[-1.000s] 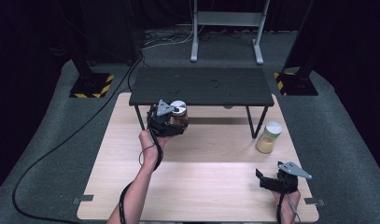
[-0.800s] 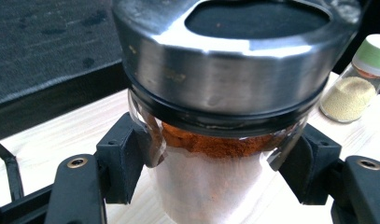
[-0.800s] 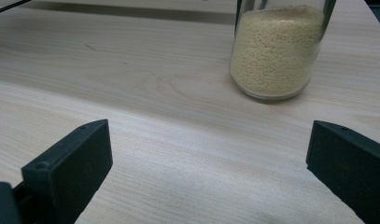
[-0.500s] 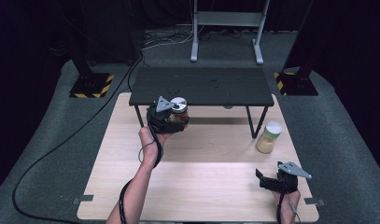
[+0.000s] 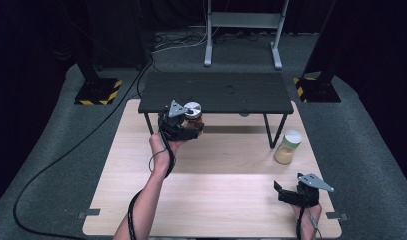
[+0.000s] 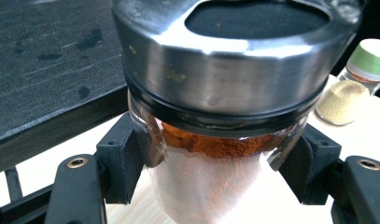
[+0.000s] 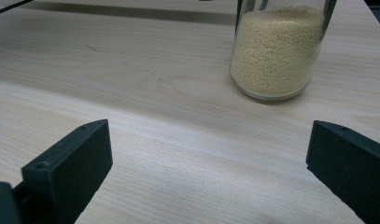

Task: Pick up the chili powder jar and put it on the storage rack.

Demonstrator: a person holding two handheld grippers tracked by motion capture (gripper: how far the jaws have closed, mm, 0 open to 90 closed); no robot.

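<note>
My left gripper is clenched around the spice jar, its two black jaws pressing the glass from either side just under the metal lid; in the left gripper view the jar stands upright between them, with red-orange powder showing through the glass up to just below the lid; I hold it lifted off the wooden table, at the front edge of the small black table, toward its left half; my left forearm reaches up from the bottom of the high view to it; my right gripper sits low near the right front corner of the wooden table, jaws spread wide and gripping nothing, bare wood between them in the right gripper view; ahead of it stands a second jar of pale yellow grains with a light green cap, upright on the wood just beside the black table's right front leg, well apart from both grippers; in the right gripper view that jar is beyond the open jaws
</note>
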